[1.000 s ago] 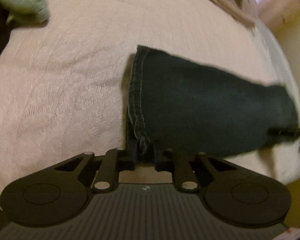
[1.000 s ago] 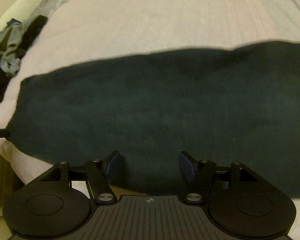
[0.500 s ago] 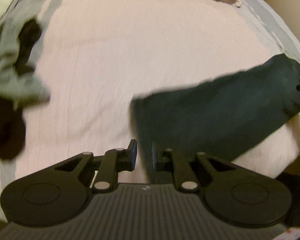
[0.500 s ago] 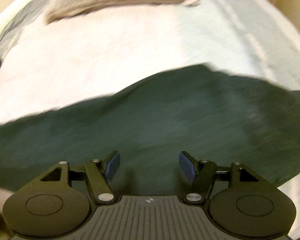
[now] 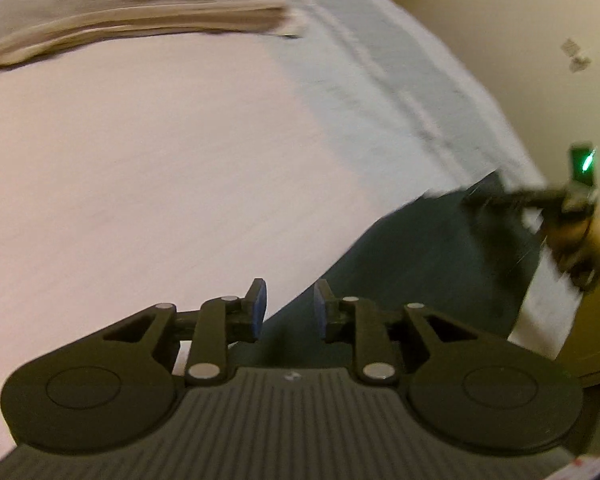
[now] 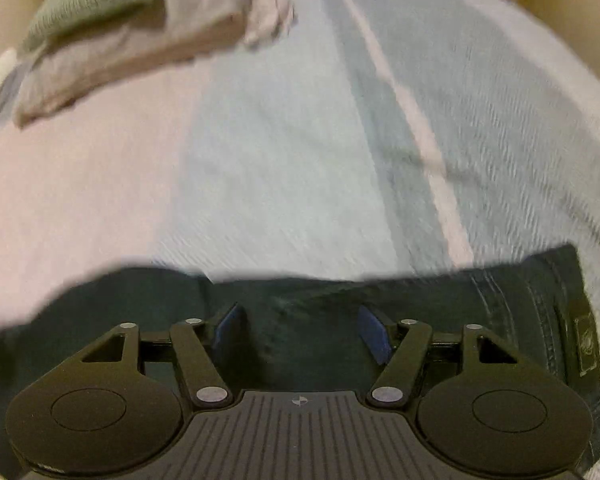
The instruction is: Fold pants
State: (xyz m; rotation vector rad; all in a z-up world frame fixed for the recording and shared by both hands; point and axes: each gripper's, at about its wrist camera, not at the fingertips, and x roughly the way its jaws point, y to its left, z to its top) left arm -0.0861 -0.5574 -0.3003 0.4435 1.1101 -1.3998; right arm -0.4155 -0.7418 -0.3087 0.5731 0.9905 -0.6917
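Observation:
Dark green pants (image 5: 420,264) lie flat on the bed, stretching from under my left gripper (image 5: 289,304) toward the right edge. That gripper hovers open over the pants' left edge, with nothing between its blue pads. In the right wrist view the pants (image 6: 300,296) span the bottom of the frame, and the stitched waistband with a label (image 6: 584,340) lies at the right. My right gripper (image 6: 301,332) stands wide open just above the cloth and holds nothing. A person's hand (image 5: 580,236) holding that gripper shows, blurred, at the right of the left wrist view.
The bed cover is pink (image 5: 140,160) with pale blue stripes (image 6: 300,160). A folded beige stack (image 6: 132,40) with a green cloth (image 6: 92,0) on top sits at the far left. A yellowish wall (image 5: 500,20) runs along the bed's right edge.
My left gripper let go of the pant hem, opened, and moved right along the pants. My right gripper stayed open and swept right toward the waistband.

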